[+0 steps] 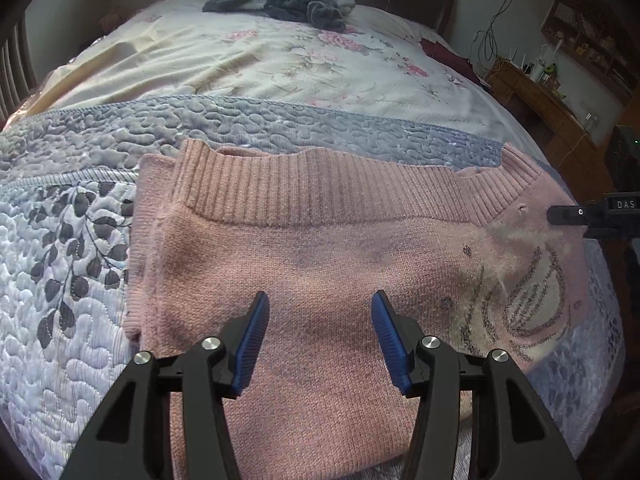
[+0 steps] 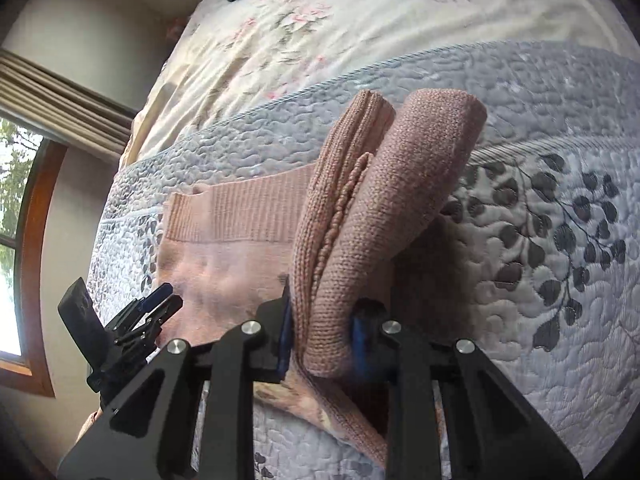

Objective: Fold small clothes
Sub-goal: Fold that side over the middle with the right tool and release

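Observation:
A pink knitted sweater (image 1: 320, 248) lies on the quilted blue-grey bedspread (image 1: 72, 300), ribbed hem toward the far side, with a pale embroidered figure (image 1: 532, 300) on its right part. My left gripper (image 1: 320, 314) hovers open over the sweater's near middle, nothing between its blue pads (image 1: 256, 328). At the sweater's right edge the tip of my right gripper (image 1: 564, 214) pokes in. In the right wrist view, that right gripper (image 2: 324, 328) is shut on a bunched, lifted fold of the sweater (image 2: 400, 184); the rest lies flat (image 2: 232, 264). The left gripper (image 2: 160, 300) appears at the left.
A floral sheet (image 1: 248, 60) covers the far half of the bed, with a dark grey-blue heap of clothes (image 1: 280, 0) by the headboard and a dark red cloth (image 1: 444, 52) at its right edge. A wooden desk (image 1: 536, 100) stands right of the bed. A window (image 2: 16, 208) is on the left.

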### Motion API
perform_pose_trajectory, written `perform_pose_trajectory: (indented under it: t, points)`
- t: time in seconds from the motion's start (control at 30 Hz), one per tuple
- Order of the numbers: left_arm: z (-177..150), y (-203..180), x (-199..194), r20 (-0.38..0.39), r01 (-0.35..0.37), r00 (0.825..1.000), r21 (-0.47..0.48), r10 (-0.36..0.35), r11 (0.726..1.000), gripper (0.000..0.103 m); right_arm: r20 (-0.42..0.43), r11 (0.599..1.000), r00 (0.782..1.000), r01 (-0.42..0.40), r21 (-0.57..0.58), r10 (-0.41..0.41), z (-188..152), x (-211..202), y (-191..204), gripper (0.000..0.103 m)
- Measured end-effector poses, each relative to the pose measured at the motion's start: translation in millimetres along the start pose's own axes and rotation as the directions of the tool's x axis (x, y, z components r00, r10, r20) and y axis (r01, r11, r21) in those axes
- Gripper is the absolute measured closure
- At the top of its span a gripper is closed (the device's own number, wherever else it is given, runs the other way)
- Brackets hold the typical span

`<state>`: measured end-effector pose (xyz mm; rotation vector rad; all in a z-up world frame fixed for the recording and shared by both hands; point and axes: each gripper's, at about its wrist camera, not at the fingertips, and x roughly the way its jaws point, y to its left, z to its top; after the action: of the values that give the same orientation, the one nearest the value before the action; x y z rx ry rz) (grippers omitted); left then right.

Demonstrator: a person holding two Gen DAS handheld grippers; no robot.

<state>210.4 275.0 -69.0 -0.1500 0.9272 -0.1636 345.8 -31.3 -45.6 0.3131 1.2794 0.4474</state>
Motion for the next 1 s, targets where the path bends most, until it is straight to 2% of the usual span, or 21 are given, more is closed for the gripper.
perform_pose_trajectory:
  t: [0.2, 0.4, 0.6, 0.73, 0.9, 1.0]
  points:
    - [-2.6, 25.1, -25.5, 0.039, 0.020, 0.999, -0.036, -0.018, 0.999, 0.049, -0.047, 0.991, 0.999, 0.001, -0.135, -0.007, 7.6, 25.4, 87.8, 0.081]
    - [-5.5, 38.5, -38.7, 0.064, 0.054, 0.997, -0.066, -0.050, 0.996, 0.050, -0.118, 0.980, 0.992, 0.026, -0.197, -0.050, 2.7, 76.1, 137.3, 0.081]
    - [-8.2, 47.9, -45.0, 0.072, 0.069, 0.995, -0.083, -0.063, 0.994, 0.050, -0.171, 0.983, 0.983, 0.038, -0.179, -0.069, -4.1, 124.1, 147.4, 0.079]
    - [-10.0, 54.8, -44.5, 0.060, 0.084, 0.995, -0.106, -0.078, 0.991, 0.050, -0.204, 0.993, 0.979, -0.010, -0.117, -0.014, -4.0, 135.4, 139.1, 0.070]
    - [-9.0, 53.9, -41.4, 0.045, 0.125, 0.992, -0.145, -0.120, 0.981, 0.050, -0.211, 0.993, 0.973, -0.108, -0.048, 0.096, -3.3, 113.0, 131.7, 0.067]
    - [-5.2, 47.6, -37.1, 0.040, 0.178, 0.984, -0.176, -0.173, 0.968, 0.049, -0.177, 0.991, 0.977, -0.127, -0.041, 0.118, -1.3, 86.9, 124.0, 0.066]
